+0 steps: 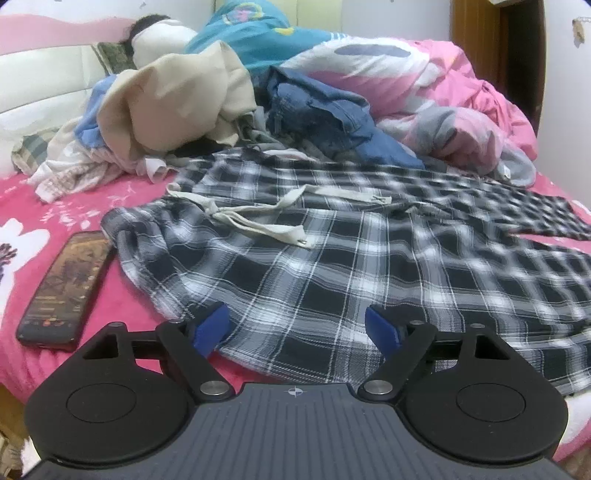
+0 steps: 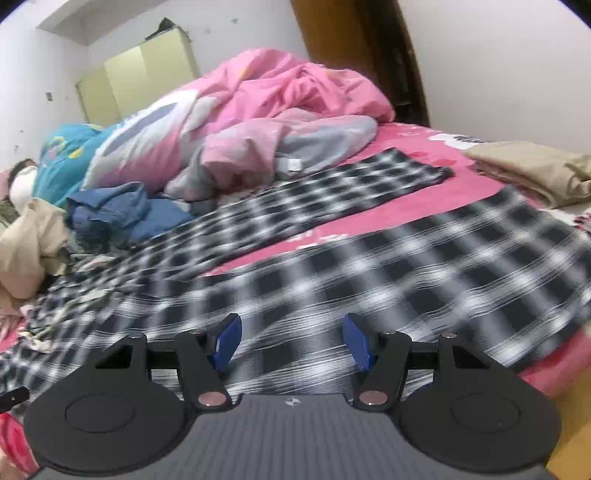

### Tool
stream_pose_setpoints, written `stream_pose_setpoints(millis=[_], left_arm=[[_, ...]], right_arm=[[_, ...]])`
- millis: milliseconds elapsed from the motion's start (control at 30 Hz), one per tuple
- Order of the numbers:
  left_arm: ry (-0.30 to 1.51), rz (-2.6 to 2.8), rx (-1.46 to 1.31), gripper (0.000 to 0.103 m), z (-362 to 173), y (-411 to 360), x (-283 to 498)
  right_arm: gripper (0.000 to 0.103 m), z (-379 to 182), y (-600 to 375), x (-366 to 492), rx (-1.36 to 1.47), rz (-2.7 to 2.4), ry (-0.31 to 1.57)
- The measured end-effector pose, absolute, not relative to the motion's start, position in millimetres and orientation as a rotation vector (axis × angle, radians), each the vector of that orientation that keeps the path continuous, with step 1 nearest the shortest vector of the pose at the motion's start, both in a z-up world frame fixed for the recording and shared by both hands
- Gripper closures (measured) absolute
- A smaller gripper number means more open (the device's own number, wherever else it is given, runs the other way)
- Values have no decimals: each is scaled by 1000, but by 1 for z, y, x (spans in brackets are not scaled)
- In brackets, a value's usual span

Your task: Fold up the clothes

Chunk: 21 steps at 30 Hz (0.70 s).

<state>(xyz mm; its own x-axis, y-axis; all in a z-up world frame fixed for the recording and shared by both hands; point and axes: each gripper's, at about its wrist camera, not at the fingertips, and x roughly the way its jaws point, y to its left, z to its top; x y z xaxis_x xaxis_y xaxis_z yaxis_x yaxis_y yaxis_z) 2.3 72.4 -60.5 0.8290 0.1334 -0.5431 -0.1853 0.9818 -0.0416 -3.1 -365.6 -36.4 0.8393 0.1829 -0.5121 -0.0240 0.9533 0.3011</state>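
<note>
Black-and-white plaid trousers point(image 1: 332, 266) lie spread on the pink bed sheet point(image 1: 122, 192), waist to the left with a white drawstring point(image 1: 255, 221) loose on top. My left gripper point(image 1: 295, 317) hovers open over the near edge of the waist part, with nothing pinched between its blue pads point(image 1: 212, 326). In the right wrist view the two legs run away to the right: the near leg point(image 2: 406, 258) and the far leg point(image 2: 332, 192). My right gripper point(image 2: 291, 328) stands open just above the near leg, with cloth below it and not gripped.
A dark phone point(image 1: 66, 288) lies on the sheet left of the trousers. Behind them are a beige garment point(image 1: 177, 99), blue denim point(image 1: 325, 110) and a bunched pink quilt point(image 1: 443, 92). A folded beige garment point(image 2: 535, 173) sits at far right. Someone seems to lie under a teal blanket point(image 1: 255, 33).
</note>
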Motion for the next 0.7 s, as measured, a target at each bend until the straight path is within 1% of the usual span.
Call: stream_pose_setpoints(millis=[300,400,500,567,633,700], left_arm=[[602,206,-176,21,-62,85,-6],[615,207,-196,21,-64,87,-8],[626,203,-202,21,-65,87,-9],[631,201,-198,21,-66,86,-10],[635,199,-198,21,-67,85,-10],[638,195,-198,21,-68,85,-9]], right_arm=[[37,-37,-343,-11,358,255,624],[34,-37,-328,-14,352,319,644],[29,-36,-316,-15,381,388,671],[27,-36,-310,-17,407,434,684],[23,-36,-304,-17,427,471,700],[22,-37,-298,-17,460,507,719]])
